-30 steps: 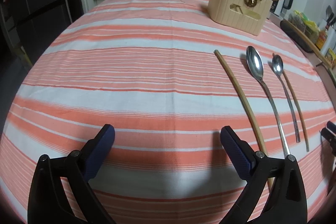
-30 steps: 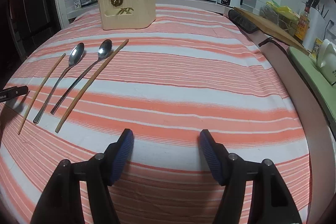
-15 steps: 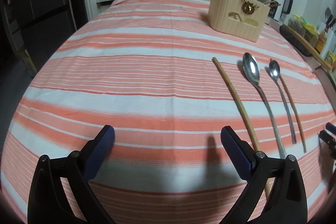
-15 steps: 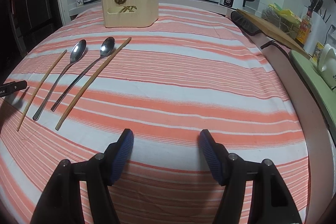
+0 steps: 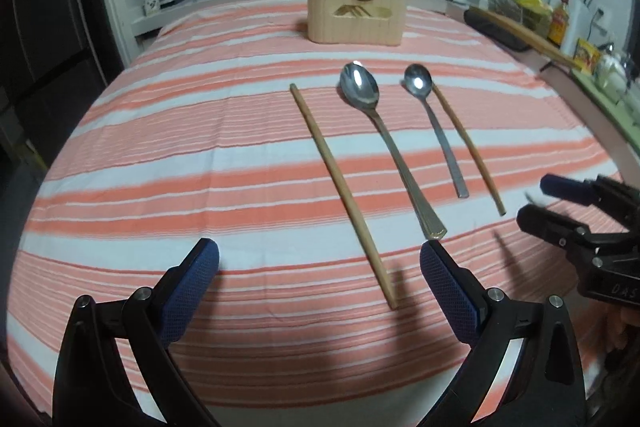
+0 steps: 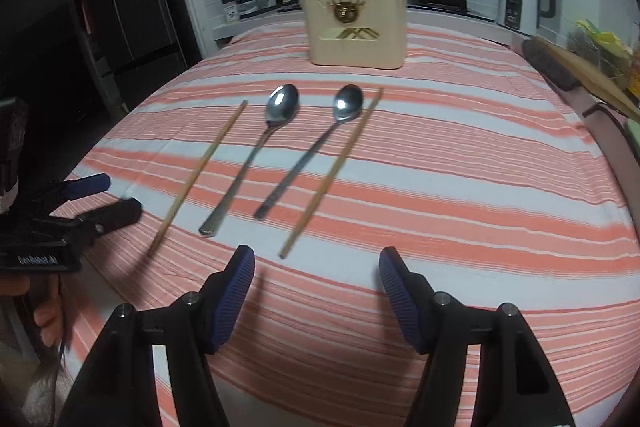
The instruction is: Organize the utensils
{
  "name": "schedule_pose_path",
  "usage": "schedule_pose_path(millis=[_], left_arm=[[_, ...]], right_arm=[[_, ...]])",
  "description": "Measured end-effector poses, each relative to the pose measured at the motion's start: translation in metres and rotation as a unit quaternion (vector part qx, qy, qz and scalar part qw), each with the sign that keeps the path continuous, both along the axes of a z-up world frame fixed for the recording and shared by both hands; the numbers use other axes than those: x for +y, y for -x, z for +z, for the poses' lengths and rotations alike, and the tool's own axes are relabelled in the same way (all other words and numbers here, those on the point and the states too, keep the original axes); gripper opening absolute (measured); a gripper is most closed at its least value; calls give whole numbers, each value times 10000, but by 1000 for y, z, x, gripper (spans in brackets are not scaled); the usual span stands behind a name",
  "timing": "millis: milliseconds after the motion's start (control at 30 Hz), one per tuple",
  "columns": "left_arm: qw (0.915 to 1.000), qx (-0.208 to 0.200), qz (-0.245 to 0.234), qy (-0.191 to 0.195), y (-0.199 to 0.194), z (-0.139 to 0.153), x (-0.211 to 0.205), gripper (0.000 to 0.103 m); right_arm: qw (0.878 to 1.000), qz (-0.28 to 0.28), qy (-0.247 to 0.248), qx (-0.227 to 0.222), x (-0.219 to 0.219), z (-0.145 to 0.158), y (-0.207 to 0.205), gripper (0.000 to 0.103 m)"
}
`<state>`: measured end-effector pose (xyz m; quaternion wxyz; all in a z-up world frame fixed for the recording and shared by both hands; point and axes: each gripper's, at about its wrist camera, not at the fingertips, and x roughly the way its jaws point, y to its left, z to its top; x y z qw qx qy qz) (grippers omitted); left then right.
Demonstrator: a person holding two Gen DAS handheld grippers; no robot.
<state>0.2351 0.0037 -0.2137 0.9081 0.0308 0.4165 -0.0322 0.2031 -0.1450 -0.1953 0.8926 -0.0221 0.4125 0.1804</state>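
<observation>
Left hand-held gripper (image 5: 319,287) spread, empty; chopstick (image 5: 342,190) lies lengthwise between fingers, near tip closest (right hand-held gripper (image 6: 316,291) spread too).

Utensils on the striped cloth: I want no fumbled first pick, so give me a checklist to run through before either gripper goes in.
1. Left gripper open and empty: ok.
2. Right gripper open and empty: ok.
3. Left chopstick lies alone, clear of the big spoon: ok.
4. Small spoon free of the right chopstick: not ok, the chopstick runs close against its bowl; whether they touch, cannot tell.
5. Holder upright, top open: ok; chopsticks already stand inside.
6. Free room inside the holder: cannot tell.
</observation>
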Motion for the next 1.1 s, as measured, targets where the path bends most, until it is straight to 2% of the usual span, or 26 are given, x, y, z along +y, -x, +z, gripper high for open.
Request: schedule_pose_path(millis=[133, 300, 333, 367, 400, 467, 500, 567, 867, 933, 1000, 1033, 1067, 1100], left_arm=[[9995, 180, 11, -248, -8, -8, -12, 99], [9991, 300, -46, -309, -9, -13, -18, 82], [9991, 296, -59, -307, -9, -13, -18, 75], [9992, 304, -99, -246, -9, -13, -18, 62], [9993, 322, -133, -154, -9, -13, -18, 55], [9993, 325, -108, -117, -10, -11, -17, 19], [9993, 319, -73, -161, -11, -11, -17, 9], [9995, 308, 26, -117, -15, -11, -12, 5], [9954, 221, 932, -70, -30, -13, 43, 5], [9945, 212, 1022, -108, -33, -13, 53, 7], [9950, 215, 977, 41, -36, -13, 61, 9], [9952, 233, 947, 114, -37, -13, 64, 23], [9953, 242, 922, 164, -39, -13, 66, 54], [9955, 222, 901, 208, -39, -12, 68, 70]], right_arm=[[9996, 20, 250, 139, 11, -7, -13, 56], [9988, 118, 415, 240, 21, -11, -23, 44], [9983, 132, 493, 270, 23, -13, -25, 41], [9980, 107, 564, 247, 25, -14, -24, 32], [9977, 28, 634, 218, 25, -13, -25, 23], [9973, -165, 674, 240, 20, -13, -28, 9], [9972, -270, 644, 261, 16, -13, -30, 8], [9963, -464, 671, 275, 8, -13, -35, 6], [9862, -1422, 792, 303, -72, -12, -46, 5], [9829, -1570, 915, 282, -91, -13, -46, 5], [9820, -1588, 986, 260, -104, -12, -46, 6], [9817, -1561, 1067, 217, -108, -11, -46, 6], [9819, -1528, 1112, 142, -111, -10, -45, 7], [9825, -1481, 1129, 94, -114, -9, -44, 10]])
